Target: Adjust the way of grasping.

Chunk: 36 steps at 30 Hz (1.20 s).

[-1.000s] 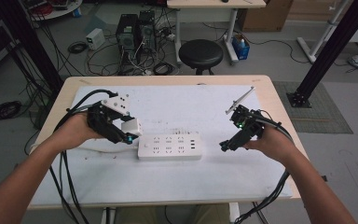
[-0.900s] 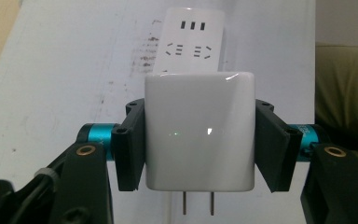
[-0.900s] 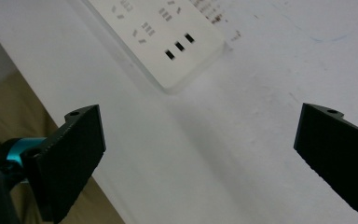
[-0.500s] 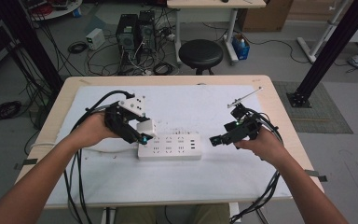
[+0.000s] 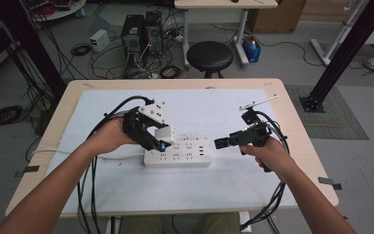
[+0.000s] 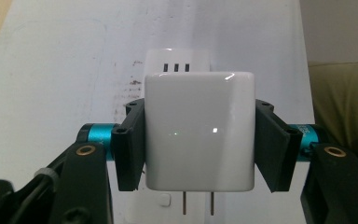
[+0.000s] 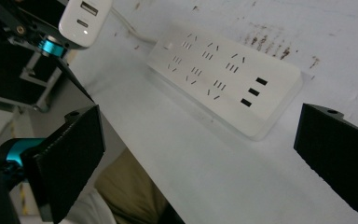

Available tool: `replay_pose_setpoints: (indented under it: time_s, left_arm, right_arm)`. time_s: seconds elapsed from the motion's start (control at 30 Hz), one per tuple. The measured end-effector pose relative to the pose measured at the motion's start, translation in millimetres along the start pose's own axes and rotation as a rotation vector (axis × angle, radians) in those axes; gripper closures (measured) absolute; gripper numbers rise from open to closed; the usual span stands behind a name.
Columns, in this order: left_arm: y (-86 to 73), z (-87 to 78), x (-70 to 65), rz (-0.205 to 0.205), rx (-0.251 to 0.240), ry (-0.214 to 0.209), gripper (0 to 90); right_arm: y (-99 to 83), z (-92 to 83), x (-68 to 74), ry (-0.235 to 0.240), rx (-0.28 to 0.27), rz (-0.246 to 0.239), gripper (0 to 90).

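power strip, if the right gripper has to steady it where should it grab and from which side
Grip the power strip across its narrow width at the USB end, nearest the right gripper, coming in from that side. The body is long, flat and low, so open jaws span it there, clear of the left gripper holding the charger over the other end.

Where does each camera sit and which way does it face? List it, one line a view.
High view: above the person's side, looking forward and down at the table; both forearms show.
Left gripper view: on the left gripper, looking along jaws clamped on the charger.
Right gripper view: on the right gripper, jaws apart, facing the power strip.
Shared: all three show the power strip and charger.
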<state>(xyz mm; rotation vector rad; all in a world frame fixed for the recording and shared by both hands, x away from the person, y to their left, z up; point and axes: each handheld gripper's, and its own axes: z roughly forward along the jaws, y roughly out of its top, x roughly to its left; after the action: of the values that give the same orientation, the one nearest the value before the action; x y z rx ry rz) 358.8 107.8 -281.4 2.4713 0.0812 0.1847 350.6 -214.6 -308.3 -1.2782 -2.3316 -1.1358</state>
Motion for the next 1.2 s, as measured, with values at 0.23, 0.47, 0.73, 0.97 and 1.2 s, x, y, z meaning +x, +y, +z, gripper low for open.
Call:
replay_pose_setpoints:
  time_s: [0.23, 0.47, 0.73, 0.97, 1.2]
  left_arm:
    - [7.0, 12.0, -0.2, 0.004, -0.012, -0.011, 42.4]
    - [15.3, 24.0, -1.5, 0.012, -0.031, -0.023, 42.4]
    - [24.4, 34.4, -5.2, 0.036, -0.062, -0.019, 42.4]
    - [32.7, 45.3, -9.5, 0.046, -0.101, -0.035, 42.4]
    - [36.7, 50.4, -10.3, 0.045, -0.113, -0.039, 42.4]
  right_arm:
    - [-4.5, 3.5, -0.7, 0.047, -0.02, 0.075, 1.2]
    - [-4.9, 10.2, 1.0, 0.121, -0.04, 0.123, 1.2]
    - [-2.6, 15.1, 3.9, 0.168, -0.042, 0.163, 1.2]
    - [2.8, 25.4, 8.4, 0.181, -0.01, 0.213, 1.3]
    - [7.9, 35.4, 11.4, 0.188, -0.004, 0.235, 3.8]
